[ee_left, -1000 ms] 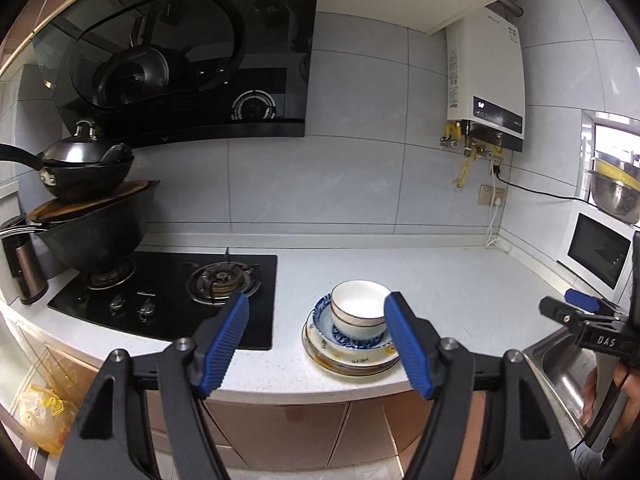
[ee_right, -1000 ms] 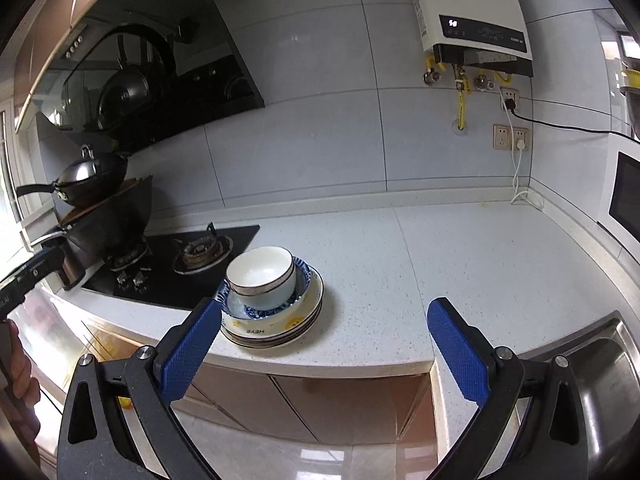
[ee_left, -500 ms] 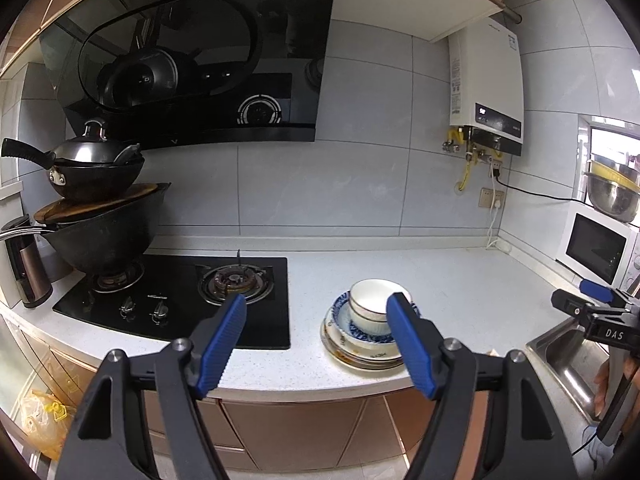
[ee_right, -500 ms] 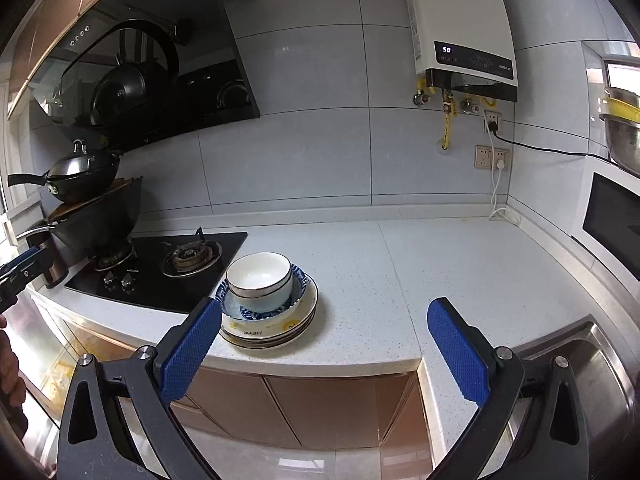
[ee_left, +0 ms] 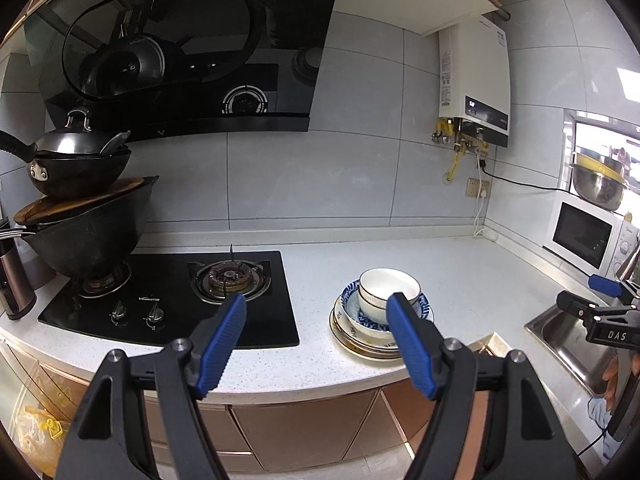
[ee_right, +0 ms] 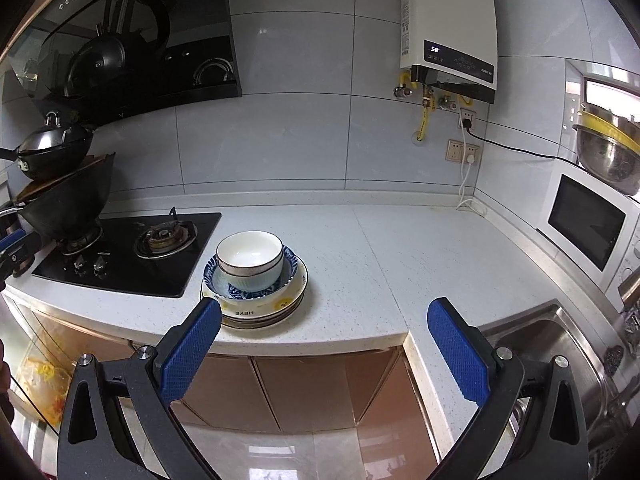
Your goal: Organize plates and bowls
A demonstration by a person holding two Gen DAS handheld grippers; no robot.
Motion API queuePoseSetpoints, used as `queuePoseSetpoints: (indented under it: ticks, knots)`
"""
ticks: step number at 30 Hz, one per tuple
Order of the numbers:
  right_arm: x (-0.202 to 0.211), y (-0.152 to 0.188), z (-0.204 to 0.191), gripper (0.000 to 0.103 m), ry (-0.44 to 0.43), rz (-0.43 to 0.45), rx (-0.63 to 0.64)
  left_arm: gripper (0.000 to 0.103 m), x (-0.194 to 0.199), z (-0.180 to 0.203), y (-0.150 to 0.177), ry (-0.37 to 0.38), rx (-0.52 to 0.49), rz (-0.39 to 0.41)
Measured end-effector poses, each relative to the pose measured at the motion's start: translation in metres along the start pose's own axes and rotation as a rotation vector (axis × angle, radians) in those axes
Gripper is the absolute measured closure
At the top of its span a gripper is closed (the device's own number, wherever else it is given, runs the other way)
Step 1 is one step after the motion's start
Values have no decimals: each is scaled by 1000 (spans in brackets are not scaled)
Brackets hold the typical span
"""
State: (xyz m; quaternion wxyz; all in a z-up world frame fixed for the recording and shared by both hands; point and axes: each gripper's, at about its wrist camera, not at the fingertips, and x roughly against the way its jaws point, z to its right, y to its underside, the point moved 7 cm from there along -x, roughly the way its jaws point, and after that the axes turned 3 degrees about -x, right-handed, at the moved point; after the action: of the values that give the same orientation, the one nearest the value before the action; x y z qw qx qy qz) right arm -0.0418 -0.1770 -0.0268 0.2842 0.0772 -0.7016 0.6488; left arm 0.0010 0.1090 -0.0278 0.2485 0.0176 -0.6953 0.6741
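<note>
While the left wrist view looks across the speckled white countertop [ee_left: 440, 264], the left gripper [ee_left: 316, 312] fills the lower centre of the frame with its blue-padded jaws standing apart and nothing between them. Right of centre sits the stack of round ceramic plates [ee_left: 362, 340], with a blue-patterned dish and a white gold-rimmed bowl [ee_left: 388, 286] nested on top. A black glass gas hob [ee_left: 168, 304] lies at lower left, and stacked black woks [ee_left: 80, 208] stand at the left edge.

Seen from the right wrist view, the right gripper [ee_right: 324, 324] occupies the bottom of the frame, jaws wide apart and empty. That stack lies left of centre, near the counter's front edge. A steel sink [ee_right: 560, 340] shows at lower right.
</note>
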Motion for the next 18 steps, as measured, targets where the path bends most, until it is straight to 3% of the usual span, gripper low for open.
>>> queuePoseSetpoints:
  ticks: [10, 14, 18]
  knots:
    - [1, -1, 21, 1, -13, -6, -78, 31, 18, 2, -3, -47, 12, 4]
    - [-4, 5, 44, 1, -32, -45, -125, 31, 25, 10, -3, -76, 11, 3]
    - [-13, 20, 50, 1, -49, -125, -73, 31, 32, 20, 1, -110, -9, -19]
